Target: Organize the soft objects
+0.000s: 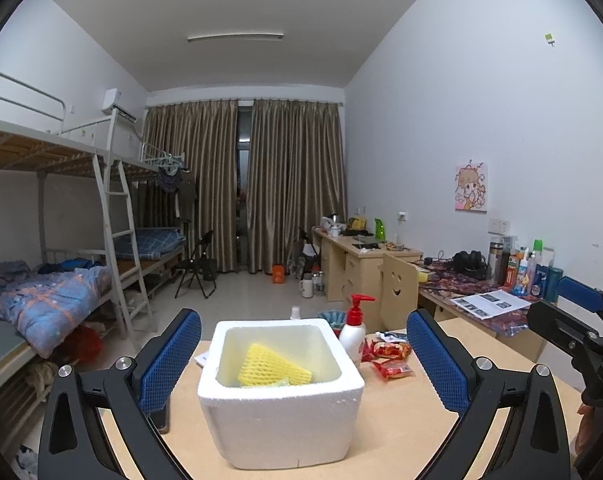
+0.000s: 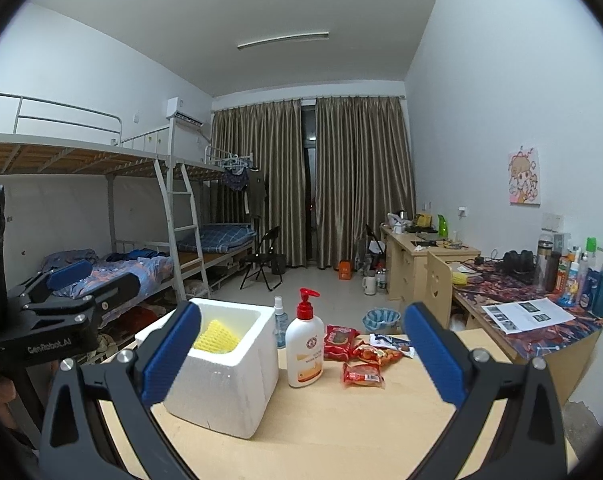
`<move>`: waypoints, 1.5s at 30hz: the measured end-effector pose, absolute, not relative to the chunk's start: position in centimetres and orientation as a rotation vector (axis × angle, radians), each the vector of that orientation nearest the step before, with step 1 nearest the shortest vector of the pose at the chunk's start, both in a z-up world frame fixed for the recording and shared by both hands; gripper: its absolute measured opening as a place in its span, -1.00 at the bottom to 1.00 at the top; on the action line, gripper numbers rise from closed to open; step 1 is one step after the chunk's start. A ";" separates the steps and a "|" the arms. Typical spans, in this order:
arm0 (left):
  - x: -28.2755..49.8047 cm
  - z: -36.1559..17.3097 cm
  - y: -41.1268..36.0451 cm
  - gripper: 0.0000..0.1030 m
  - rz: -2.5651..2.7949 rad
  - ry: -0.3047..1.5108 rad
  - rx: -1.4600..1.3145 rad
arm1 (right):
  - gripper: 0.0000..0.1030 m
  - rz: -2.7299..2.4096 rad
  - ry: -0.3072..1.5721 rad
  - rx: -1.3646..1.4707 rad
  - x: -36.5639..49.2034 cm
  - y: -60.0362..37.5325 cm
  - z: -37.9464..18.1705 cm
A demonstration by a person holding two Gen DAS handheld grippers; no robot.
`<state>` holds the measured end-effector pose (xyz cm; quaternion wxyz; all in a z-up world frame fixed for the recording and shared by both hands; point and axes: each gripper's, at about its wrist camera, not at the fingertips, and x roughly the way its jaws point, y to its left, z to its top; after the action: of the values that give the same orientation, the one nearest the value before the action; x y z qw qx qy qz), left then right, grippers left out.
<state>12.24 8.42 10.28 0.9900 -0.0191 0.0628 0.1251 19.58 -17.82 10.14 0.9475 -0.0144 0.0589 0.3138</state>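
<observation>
Hovering spread and empty, left gripper [image 1: 304, 356] and right gripper [image 2: 301, 354], needing gentle pinches lifting snack packets [image 2: 357, 354] into foam box [image 2: 225, 384].

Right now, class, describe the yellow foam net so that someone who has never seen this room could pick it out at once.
Find the wooden table nearest the cameras and the white foam box on it. The yellow foam net lies inside that box, leaning against its inner wall. It is the only thing in the box with a mesh texture; the red snack packets and pump bottle stand outside it.
</observation>
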 end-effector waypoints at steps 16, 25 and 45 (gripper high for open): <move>7.9 9.3 7.0 0.99 0.266 0.110 -0.032 | 1.00 0.658 0.091 -0.026 15.6 -19.4 8.9; 6.0 7.2 6.2 0.99 0.270 0.132 -0.031 | 1.00 0.680 0.113 -0.040 14.2 -19.3 6.7; 1.8 2.7 4.8 0.99 0.273 0.125 -0.038 | 1.00 0.680 0.139 -0.022 11.0 -21.0 3.6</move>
<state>1.76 4.77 2.70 0.9886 -0.0191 0.0623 0.1358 10.96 -21.02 3.55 0.9403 -0.0108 0.0680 0.3333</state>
